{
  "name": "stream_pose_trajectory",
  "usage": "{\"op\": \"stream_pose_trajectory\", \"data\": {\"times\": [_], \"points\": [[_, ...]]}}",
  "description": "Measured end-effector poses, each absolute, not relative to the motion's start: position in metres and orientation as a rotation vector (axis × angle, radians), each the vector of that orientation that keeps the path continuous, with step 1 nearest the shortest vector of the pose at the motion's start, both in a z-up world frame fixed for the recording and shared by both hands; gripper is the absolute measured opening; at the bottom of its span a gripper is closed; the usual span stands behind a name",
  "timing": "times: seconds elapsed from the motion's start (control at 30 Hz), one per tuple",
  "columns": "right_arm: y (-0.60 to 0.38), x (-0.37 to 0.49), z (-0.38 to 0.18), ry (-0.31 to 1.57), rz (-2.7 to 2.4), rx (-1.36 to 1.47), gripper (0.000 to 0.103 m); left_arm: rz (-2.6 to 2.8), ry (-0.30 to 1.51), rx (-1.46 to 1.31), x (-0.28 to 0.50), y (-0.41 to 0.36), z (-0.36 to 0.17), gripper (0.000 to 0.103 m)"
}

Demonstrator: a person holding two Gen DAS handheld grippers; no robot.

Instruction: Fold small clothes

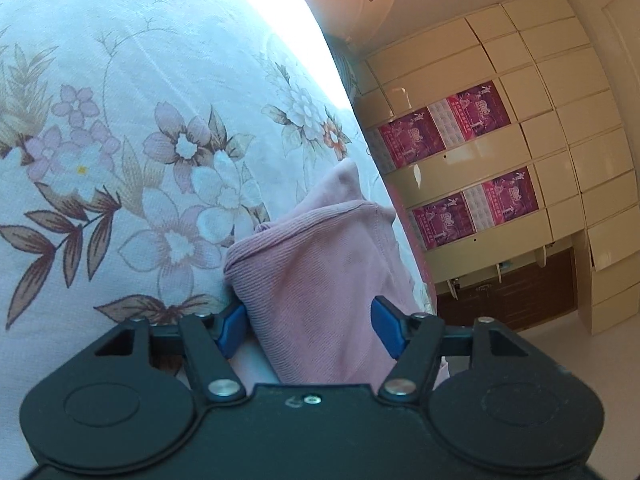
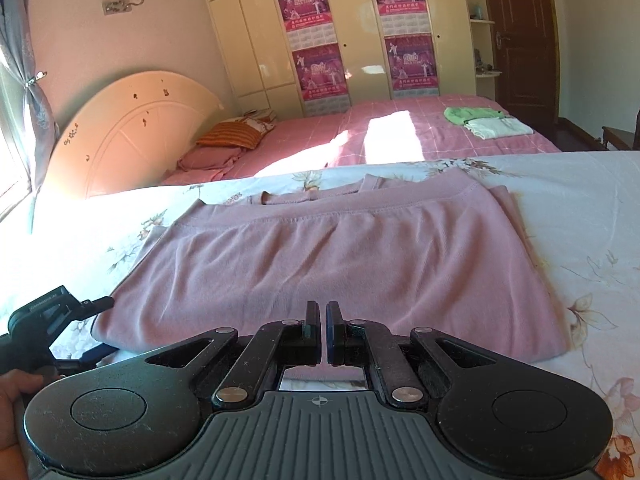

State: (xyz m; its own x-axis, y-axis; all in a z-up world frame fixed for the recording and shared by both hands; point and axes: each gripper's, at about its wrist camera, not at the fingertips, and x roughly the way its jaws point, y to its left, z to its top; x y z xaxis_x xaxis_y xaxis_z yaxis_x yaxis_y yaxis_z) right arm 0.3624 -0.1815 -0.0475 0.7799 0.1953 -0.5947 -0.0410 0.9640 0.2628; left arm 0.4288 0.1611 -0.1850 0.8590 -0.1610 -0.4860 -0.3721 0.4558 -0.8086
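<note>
1. Bedroom setting: floral bedsheet as the work surface, pink bedspread behind it, cream wardrobe with magenta calendar posters along the far wall
2. Task item: pink garment, lying partly folded in the middle of the floral sheet, waistband edge turned toward the wardrobe
3. Finished stock: green and white folded clothes, far corner of the pink bedspread
4. Left gripper: tilted on its side, jaws standing well apart with the garment's near left corner bunched between the blue pads; you cannot tell from either view whether both pads press the cloth
5. Right gripper: jaws together on nothing, hovering above the garment's near edge
6. Handling note: likely a side fold next; close the left jaws fully on both layers before you lift, and use the right gripper to pin or pinch the near edge so the layers stay aligned
</note>
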Motion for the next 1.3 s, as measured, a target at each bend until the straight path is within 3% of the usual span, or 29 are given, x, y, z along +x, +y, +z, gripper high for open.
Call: {"op": "stream_pose_trajectory", "data": {"times": [0.43,0.8,0.97,1.03,1.07,1.1,1.3], "points": [[-0.148,0.451,-0.069,0.720,0.184,0.203,0.004,0.174,0.506,-1.102,0.454,0.162,-0.184,0.070],[-0.132,0.486,-0.107,0.727,0.293,0.167,0.004,0.197,0.482,-1.078,0.451,0.158,-0.183,0.063],[-0.135,0.489,-0.129,0.762,0.287,0.167,0.004,0.222,0.486,-1.100,0.448,0.159,-0.185,0.051],[-0.136,0.489,-0.128,0.764,0.290,0.173,0.004,0.222,0.512,-1.083,0.450,0.163,-0.187,0.039],[-0.138,0.489,-0.128,0.768,0.294,0.180,0.004,0.217,0.529,-1.086,0.451,0.165,-0.189,0.019],[-0.139,0.490,-0.128,0.770,0.297,0.187,0.004,0.197,0.550,-1.107,0.453,0.171,-0.194,0.012],[-0.148,0.491,-0.125,0.772,0.328,0.198,0.004,0.049,0.480,-1.043,0.447,0.167,-0.167,0.010]]}}
